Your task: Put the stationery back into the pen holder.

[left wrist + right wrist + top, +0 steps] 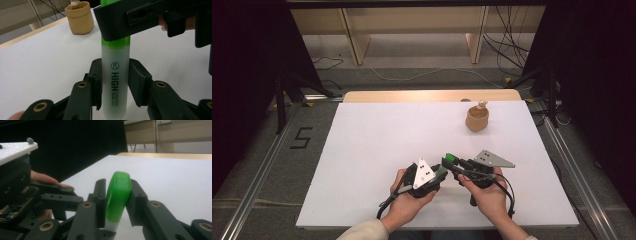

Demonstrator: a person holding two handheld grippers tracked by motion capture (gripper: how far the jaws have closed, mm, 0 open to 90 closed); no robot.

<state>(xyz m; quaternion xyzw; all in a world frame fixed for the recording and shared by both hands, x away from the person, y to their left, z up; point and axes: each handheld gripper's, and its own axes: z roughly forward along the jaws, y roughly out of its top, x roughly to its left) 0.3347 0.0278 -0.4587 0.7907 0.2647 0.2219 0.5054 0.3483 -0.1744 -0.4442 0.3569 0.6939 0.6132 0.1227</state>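
The highlighter [115,82] is held above the near middle of the white table [377,145], between the two grippers. Its frosted barrel is pinched between the fingers [96,82] of the left gripper [115,83], one pad pressed on each side of the printed face. Its green cap [117,195] is clamped between the fingers [101,200] of the right gripper [117,201], both pads set flat against the cap's sides. No earlier frame is given to compare.

In the left gripper view the barrel is seen upright with black lettering reading "HIGH LIGHTER" under a small round logo, and the right gripper is seen crossing the top of the picture over the green end. A tan paper pot [79,17] is seen behind it at the far side of the table. In the right gripper view the closed end of the cap is shown, rounded and oblong, with a strip of the pale barrel just below it; the lettering is hidden there. In the high view the two hands are seen close together, with only a spot of green showing between the left gripper [438,174] and the right gripper [452,162], well apart from the pot.

The highlighter is made of a translucent white body and a glossy bright green cap.
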